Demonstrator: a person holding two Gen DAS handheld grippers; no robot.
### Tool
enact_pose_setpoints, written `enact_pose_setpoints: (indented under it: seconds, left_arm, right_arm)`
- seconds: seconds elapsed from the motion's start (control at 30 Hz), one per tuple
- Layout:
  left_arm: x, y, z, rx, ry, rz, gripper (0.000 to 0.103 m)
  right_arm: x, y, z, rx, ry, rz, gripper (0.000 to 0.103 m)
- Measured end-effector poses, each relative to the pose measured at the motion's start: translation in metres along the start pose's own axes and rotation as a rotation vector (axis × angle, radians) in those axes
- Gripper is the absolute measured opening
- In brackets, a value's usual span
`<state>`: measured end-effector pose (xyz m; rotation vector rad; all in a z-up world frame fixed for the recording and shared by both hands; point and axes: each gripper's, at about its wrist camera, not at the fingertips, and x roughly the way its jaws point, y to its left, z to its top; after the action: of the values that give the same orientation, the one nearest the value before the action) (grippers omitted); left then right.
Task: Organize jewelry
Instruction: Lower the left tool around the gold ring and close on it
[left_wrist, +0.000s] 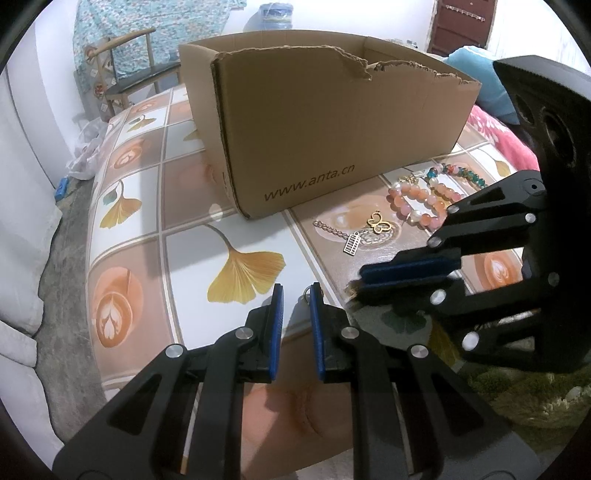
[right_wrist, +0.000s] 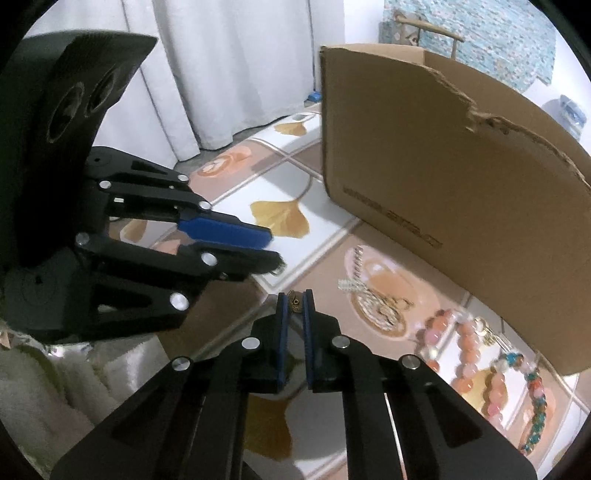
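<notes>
An open cardboard box (left_wrist: 332, 129) (right_wrist: 443, 166) stands on the leaf-patterned tablecloth (left_wrist: 184, 240). In front of it lie pink bead bracelets (left_wrist: 417, 201) (right_wrist: 469, 354), a multicoloured bead bracelet (left_wrist: 458, 173) (right_wrist: 535, 398), a gold butterfly pendant (left_wrist: 379, 223) and a chain with a small charm (left_wrist: 351, 242). My right gripper (right_wrist: 295, 295) (left_wrist: 360, 282) is shut on a small bronze charm (right_wrist: 294, 301), held just above the cloth. Close beside it, my left gripper (left_wrist: 296, 293) (right_wrist: 273, 251) has its jaws a little apart. A tiny silver ring (left_wrist: 306, 293) shows at one of its fingertips; I cannot tell whether it is gripped.
A wooden chair (left_wrist: 129, 74) and a water jug (left_wrist: 275, 16) stand behind the table. A pink cloth (left_wrist: 513, 144) lies at the far right edge. White curtains (right_wrist: 221, 74) hang on the left side. A fuzzy pale fabric (left_wrist: 517, 398) lies at the near edge.
</notes>
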<state>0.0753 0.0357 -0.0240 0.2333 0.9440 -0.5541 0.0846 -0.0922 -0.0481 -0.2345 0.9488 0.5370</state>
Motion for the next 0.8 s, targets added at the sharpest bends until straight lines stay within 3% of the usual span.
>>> enact_pose_setpoints:
  seconds: [0.23, 0.37, 0.43, 0.67, 0.8]
  left_arm:
    - [-0.004, -0.006, -0.003, -0.005, 0.009, -0.03, 0.014]
    - [-0.007, -0.006, 0.0, -0.035, -0.001, -0.052, 0.023]
    - [-0.006, -0.007, 0.003, -0.044, 0.0, -0.06, 0.023]
    - [0.005, -0.019, 0.008, 0.008, 0.041, 0.03, 0.023]
    - [0.006, -0.022, 0.009, 0.012, 0.048, 0.045, 0.021]
  right_arm:
    - [-0.017, -0.018, -0.018, 0.073, 0.024, -0.03, 0.008]
    - [-0.021, -0.025, -0.022, 0.106, 0.017, -0.023, 0.008]
    - [-0.021, -0.025, -0.023, 0.109, 0.012, -0.024, 0.008]
    - [-0.022, -0.026, -0.023, 0.11, 0.001, -0.013, 0.008]
    - [-0.023, -0.029, -0.023, 0.118, -0.007, -0.01, 0.008]
